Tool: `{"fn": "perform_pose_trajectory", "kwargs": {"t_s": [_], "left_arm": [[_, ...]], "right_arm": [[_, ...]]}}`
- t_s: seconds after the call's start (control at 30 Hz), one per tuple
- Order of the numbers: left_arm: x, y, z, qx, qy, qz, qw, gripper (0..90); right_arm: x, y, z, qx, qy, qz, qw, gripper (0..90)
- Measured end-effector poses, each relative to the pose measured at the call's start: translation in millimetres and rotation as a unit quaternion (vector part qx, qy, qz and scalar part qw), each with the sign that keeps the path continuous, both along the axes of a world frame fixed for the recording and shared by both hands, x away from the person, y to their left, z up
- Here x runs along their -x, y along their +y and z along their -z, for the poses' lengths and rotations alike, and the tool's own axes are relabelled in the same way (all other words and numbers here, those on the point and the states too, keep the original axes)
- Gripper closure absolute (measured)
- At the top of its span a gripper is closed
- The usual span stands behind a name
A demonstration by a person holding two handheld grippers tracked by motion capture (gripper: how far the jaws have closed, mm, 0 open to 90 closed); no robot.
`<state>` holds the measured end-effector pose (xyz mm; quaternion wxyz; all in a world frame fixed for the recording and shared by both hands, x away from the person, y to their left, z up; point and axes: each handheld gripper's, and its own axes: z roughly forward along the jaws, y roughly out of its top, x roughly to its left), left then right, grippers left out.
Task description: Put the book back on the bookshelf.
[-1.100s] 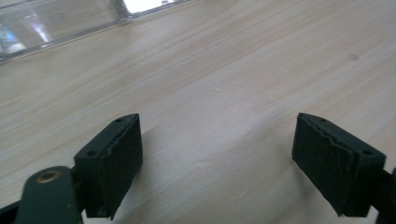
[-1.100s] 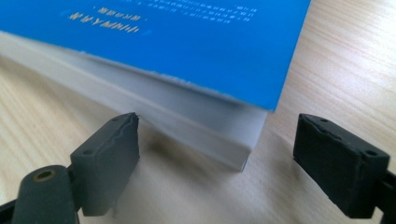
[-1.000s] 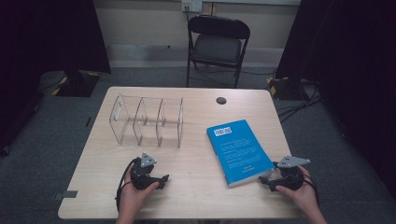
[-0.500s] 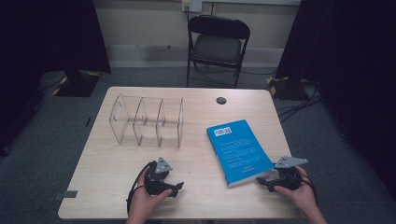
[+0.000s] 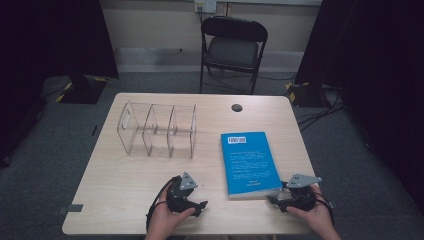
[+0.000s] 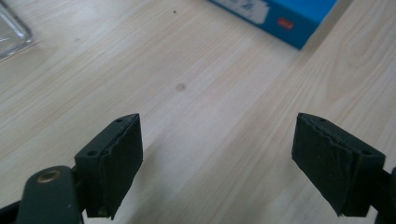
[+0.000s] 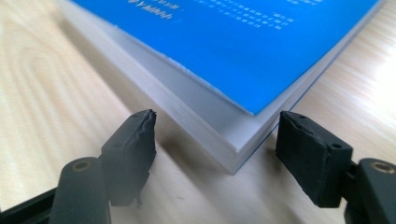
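On the light wooden table, the left gripper now stands more to the right than one second ago, nearer to the blue paperback book, while the right gripper stays close to the same place at the book's near right corner. The jaws of the right gripper have just been closing; the corner of the book lies between them, but a gap shows on each side in the right gripper view, so they do not press it yet. The left gripper holds its jaws wide apart over bare wood, with nothing between them.

The clear plastic rack with three compartments stands at the left far part of the table, well apart from both grippers. The book lies flat on the right half, its right edge near the table's right edge. Between rack and book is a free strip of wood, and the near left part is free too.

The book's cover carries a white barcode label at its far end and lines of white print, too small to read. A small dark round spot sits near the far edge.
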<state>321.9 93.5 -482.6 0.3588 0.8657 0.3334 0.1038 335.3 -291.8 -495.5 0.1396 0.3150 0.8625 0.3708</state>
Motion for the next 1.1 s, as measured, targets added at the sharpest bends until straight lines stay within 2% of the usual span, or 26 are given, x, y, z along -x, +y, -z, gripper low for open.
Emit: {"fn": "perform_pose_trajectory", "kwargs": {"t_s": [0.07,0.13,0.17,0.23,0.3,0.33,0.57,0.63,0.7,0.73,0.77,0.87,1.03,1.07,1.1], "left_arm": [[-0.3,-2.1,0.1,-0.001,0.002,0.005,1.0,16.5],[-0.3,-8.0,0.0,-0.005,-0.002,0.011,0.9999,16.4],[-0.3,-9.3,-0.4,-0.005,0.0,0.012,0.9999,16.5],[0.1,-11.9,0.6,-0.002,-0.001,0.017,0.9998,16.4],[1.1,-13.4,1.0,-0.01,-0.005,0.017,0.9998,16.4],[1.1,-13.7,1.6,-0.007,-0.007,0.018,0.9998,16.4],[0.0,-16.4,4.6,-0.01,-0.004,0.022,0.9997,16.3],[-1.6,-18.5,6.7,-0.021,-0.006,0.031,0.9993,16.4],[-2.1,-18.6,6.9,-0.024,-0.007,0.031,0.9992,16.5],[-3.0,-18.2,7.0,-0.027,-0.006,0.031,0.9991,16.1],[-3.9,-17.6,8.9,-0.021,-0.004,0.029,0.9994,16.1],[-3.5,-17.9,8.9,-0.026,-0.007,0.031,0.9992,15.9],[-3.2,-18.4,12.6,-0.013,-0.017,0.033,0.9992,12.9],[-3.0,-18.2,12.2,-0.018,-0.017,0.033,0.9992,12.9],[-2.5,-19.4,14.6,-0.011,-0.019,0.036,0.9991,10.2]], "right_arm": [[1.1,2.8,0.1,0.0,-0.001,-0.002,1.0,28.0],[5.8,12.5,-2.3,0.017,-0.007,-0.016,0.9997,28.5],[7.5,16.1,-2.9,0.019,-0.001,-0.011,0.9998,27.9],[9.7,22.3,-1.3,0.011,0.003,-0.002,0.9999,25.7],[11.9,26.8,-1.8,0.015,-0.003,-0.02,0.9997,26.1],[12.4,28.5,-1.0,0.01,-0.001,-0.021,0.9997,26.0],[14.9,33.3,1.5,-0.003,-0.003,0.009,1.0,25.2],[14.7,35.0,2.4,-0.007,-0.004,0.017,0.9998,24.4],[14.8,35.0,2.3,-0.007,-0.003,0.017,0.9998,24.3],[14.3,34.5,3.9,-0.011,-0.01,0.019,0.9997,24.2],[13.8,34.7,3.9,-0.011,-0.01,0.02,0.9997,24.1],[13.2,35.9,4.0,-0.013,-0.008,0.026,0.9995,23.8],[9.0,37.5,4.1,-0.01,-0.007,0.034,0.9993,22.0],[9.0,37.5,4.1,-0.01,-0.007,0.034,0.9993,22.0],[8.8,37.8,3.9,-0.01,-0.006,0.038,0.9992,23.8]]}}
